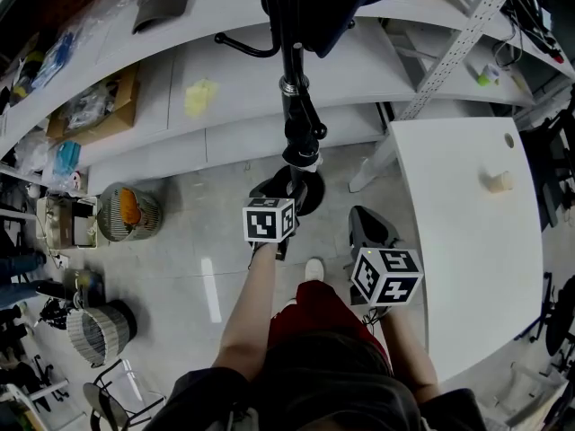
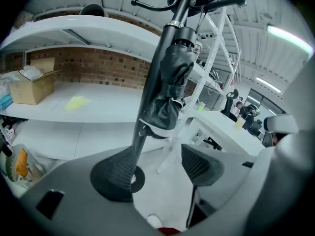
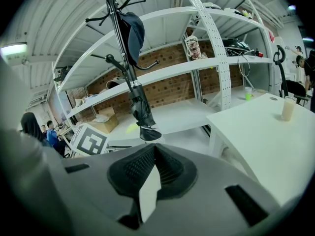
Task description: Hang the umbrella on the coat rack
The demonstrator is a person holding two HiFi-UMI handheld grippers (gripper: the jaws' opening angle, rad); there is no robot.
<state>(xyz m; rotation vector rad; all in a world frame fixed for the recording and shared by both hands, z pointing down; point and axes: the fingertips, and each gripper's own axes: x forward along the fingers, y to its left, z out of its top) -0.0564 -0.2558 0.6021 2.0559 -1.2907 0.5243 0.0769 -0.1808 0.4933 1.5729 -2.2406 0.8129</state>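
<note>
White worktop [image 1: 467, 232] fills the head view's right; white shelving [image 1: 225, 106] spans the top. The folded black umbrella [image 2: 170, 90] hangs against the black coat rack pole [image 2: 138, 141], centre frame. Your left claw [image 2: 157, 170] gapes wide, empty, near the umbrella. Your right claw [image 3: 154, 167] is closed on nothing. Bare floor [image 1: 198, 268] lies lower left.

Coat rack pole [image 1: 293, 61] ahead, white table [image 1: 467, 241] right, open floor [image 1: 189, 241] left
</note>
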